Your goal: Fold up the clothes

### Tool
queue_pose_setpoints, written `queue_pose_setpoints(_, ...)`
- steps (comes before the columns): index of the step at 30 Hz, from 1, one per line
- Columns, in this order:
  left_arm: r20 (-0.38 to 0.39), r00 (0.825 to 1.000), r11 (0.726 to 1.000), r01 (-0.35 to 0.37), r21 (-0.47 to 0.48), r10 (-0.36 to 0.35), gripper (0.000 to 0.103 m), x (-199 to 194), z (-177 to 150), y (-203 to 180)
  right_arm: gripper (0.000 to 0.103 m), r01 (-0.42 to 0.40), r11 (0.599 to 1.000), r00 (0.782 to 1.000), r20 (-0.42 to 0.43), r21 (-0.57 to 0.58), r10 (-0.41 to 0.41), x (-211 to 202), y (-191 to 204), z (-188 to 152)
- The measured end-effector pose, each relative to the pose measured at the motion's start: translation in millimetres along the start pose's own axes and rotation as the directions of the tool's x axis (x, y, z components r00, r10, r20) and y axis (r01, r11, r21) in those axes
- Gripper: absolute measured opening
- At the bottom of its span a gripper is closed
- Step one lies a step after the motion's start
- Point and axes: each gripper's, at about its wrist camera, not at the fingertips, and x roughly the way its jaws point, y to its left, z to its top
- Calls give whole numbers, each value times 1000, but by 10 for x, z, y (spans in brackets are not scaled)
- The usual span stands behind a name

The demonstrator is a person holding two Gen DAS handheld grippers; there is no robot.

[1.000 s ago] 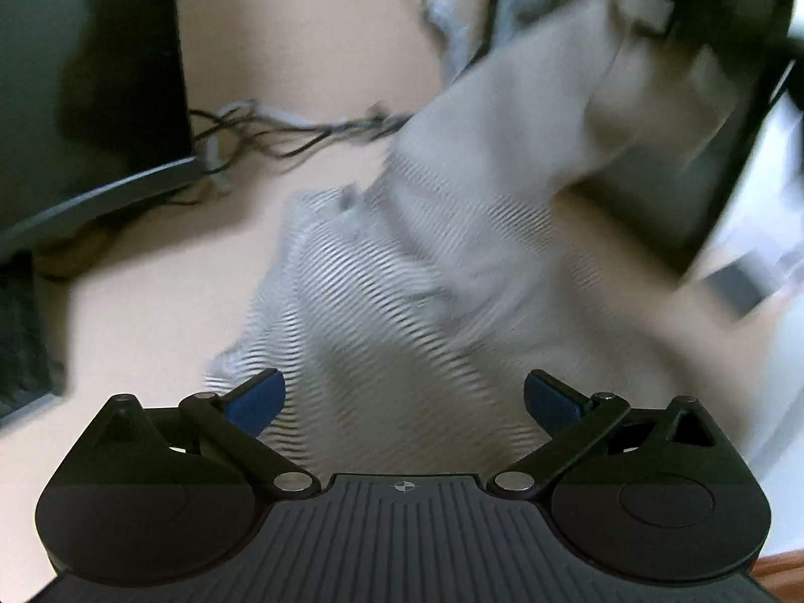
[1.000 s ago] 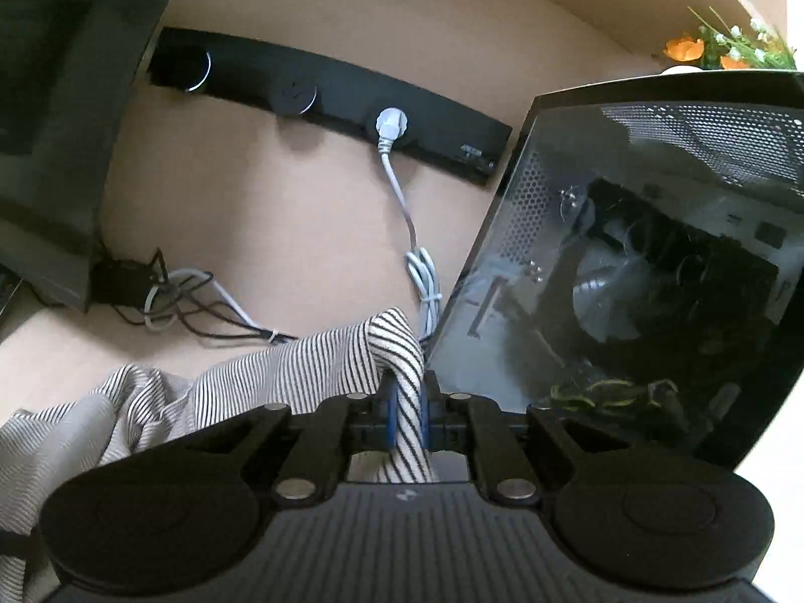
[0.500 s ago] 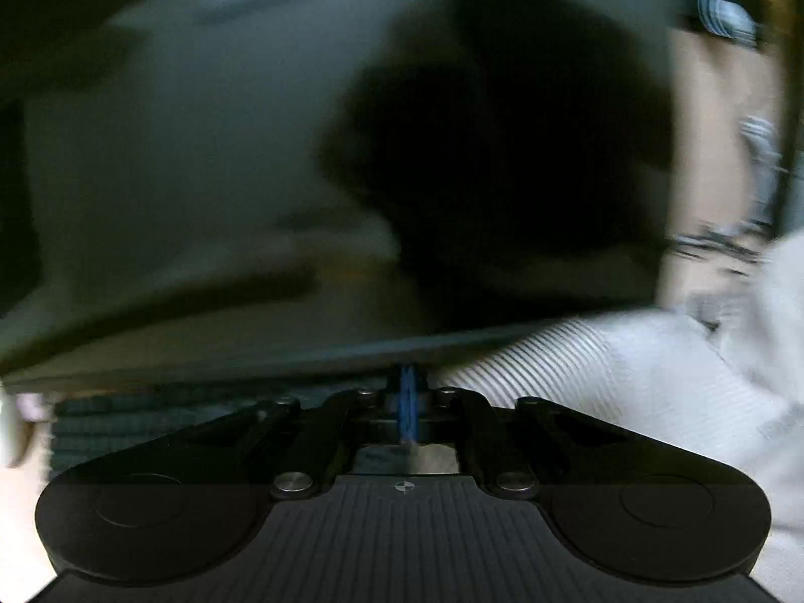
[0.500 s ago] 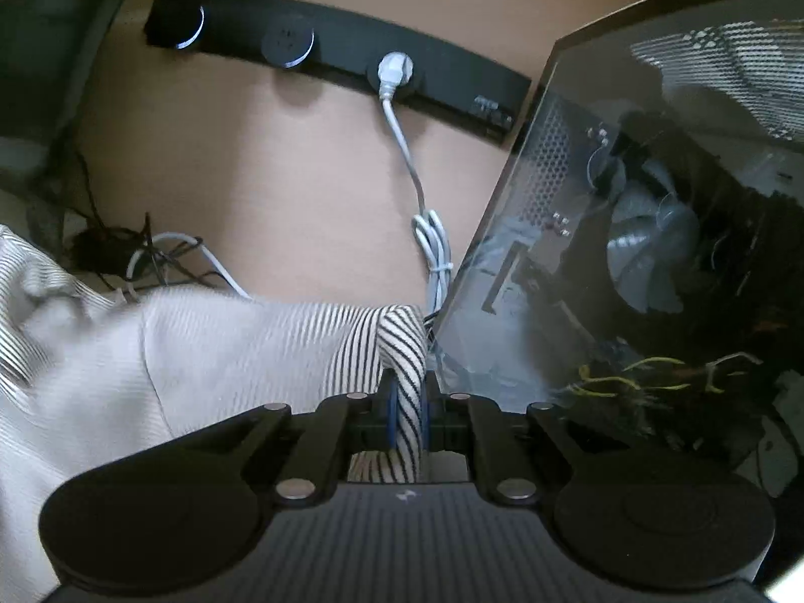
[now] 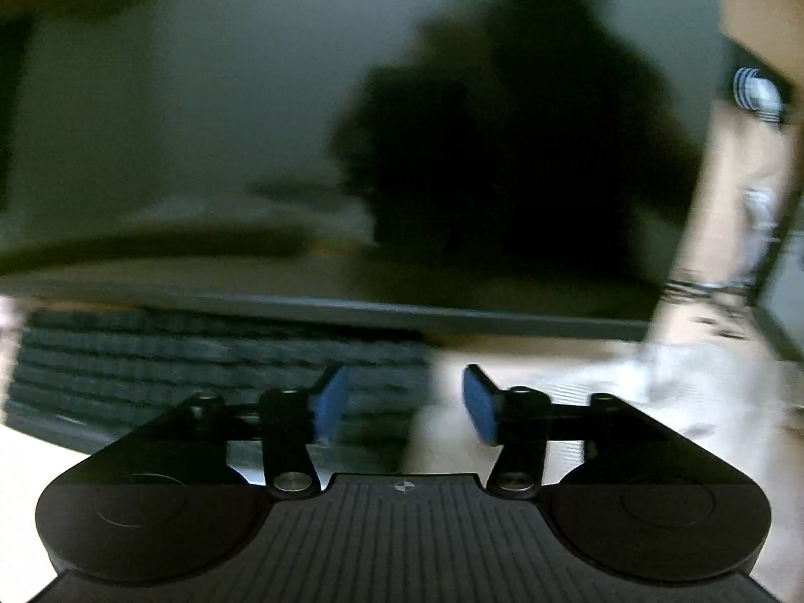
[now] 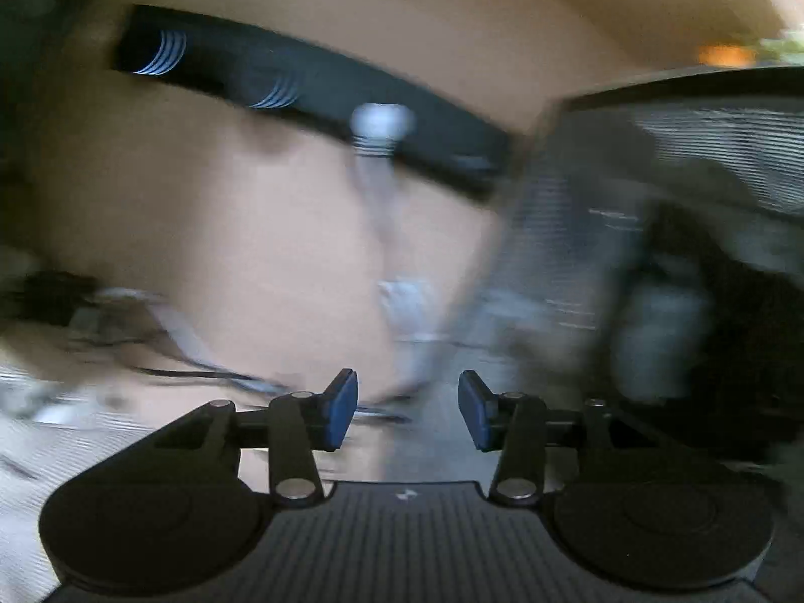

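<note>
Both grippers, left [image 5: 402, 404] and right [image 6: 408, 409], have fingers spread, holding nothing; striped garment [image 5: 673, 392] lies right of the left fingers, fold state blurred.

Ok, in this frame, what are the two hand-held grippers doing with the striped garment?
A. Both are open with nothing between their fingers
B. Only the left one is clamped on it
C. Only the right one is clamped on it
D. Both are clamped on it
A: the left hand-held gripper and the right hand-held gripper each show blue pads set apart with an empty gap, while the striped garment lies off to the side on the desk.
</note>
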Motion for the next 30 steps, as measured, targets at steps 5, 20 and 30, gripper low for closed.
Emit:
queue_pose_setpoints(5, -114, 976, 977, 195, 83, -185, 88, 340, -266, -562, 44, -337, 939, 931, -126, 72, 344, 518, 633, -232)
queue_pose_setpoints(20, -181, 967, 939, 223, 263, -179, 95, -33, -608, -206, 51, -373, 909, 885, -224, 186, 408, 69, 412, -813)
queue_pose_setpoints(30, -153, 975, 959, 189, 210, -159, 95, -327, -713, 67, 50, -477, 494, 573, -169, 727, 802, -522, 1187, -808)
